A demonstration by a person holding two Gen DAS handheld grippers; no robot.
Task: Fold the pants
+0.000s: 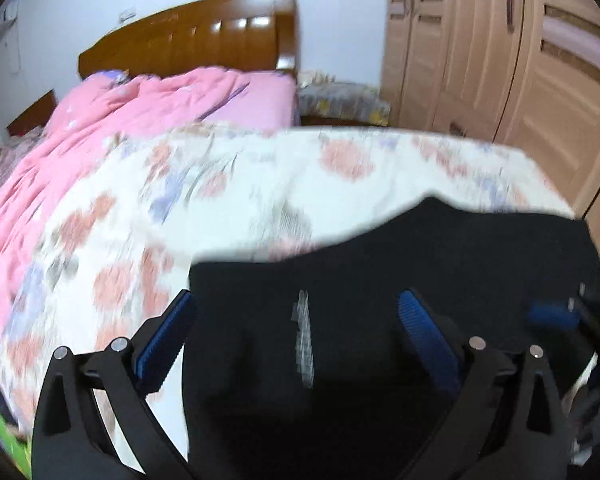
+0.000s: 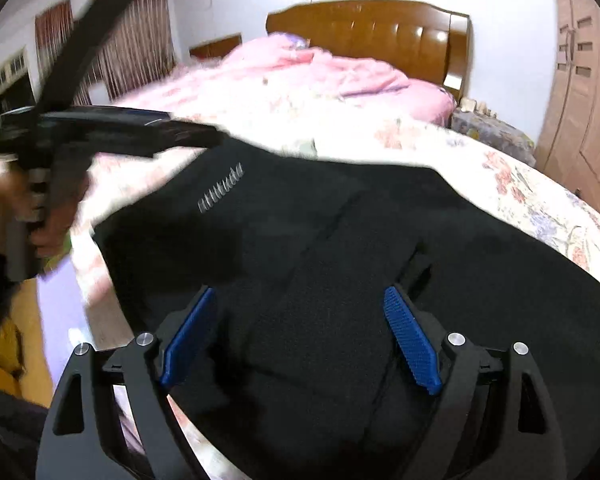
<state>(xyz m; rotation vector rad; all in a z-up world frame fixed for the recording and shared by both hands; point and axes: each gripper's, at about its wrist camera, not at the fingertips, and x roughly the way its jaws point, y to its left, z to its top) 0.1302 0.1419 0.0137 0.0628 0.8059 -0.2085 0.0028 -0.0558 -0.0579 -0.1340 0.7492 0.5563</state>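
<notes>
Lying on the flowered bedspread (image 1: 228, 200), the black pants (image 2: 340, 260) spread beneath both grippers. The left gripper (image 1: 296, 336) and right gripper (image 2: 300, 332) gape wide, holding nothing, cloth showing between their fingers.

Both wrist views low and close over the black pants (image 1: 380, 340), facing the far headboard (image 2: 372, 36), sharing bed (image 1: 260, 184) and wardrobe (image 1: 500, 60)

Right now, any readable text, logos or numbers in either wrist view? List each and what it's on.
None fully legible.
Grey printed lettering on the black fabric pants: blurred, unreadable.
Same print in the left wrist view: smeared by motion, unreadable.
Floral white bedsheet, brown wooden headboard, beige wooden wardrobe: no text visible.
</notes>
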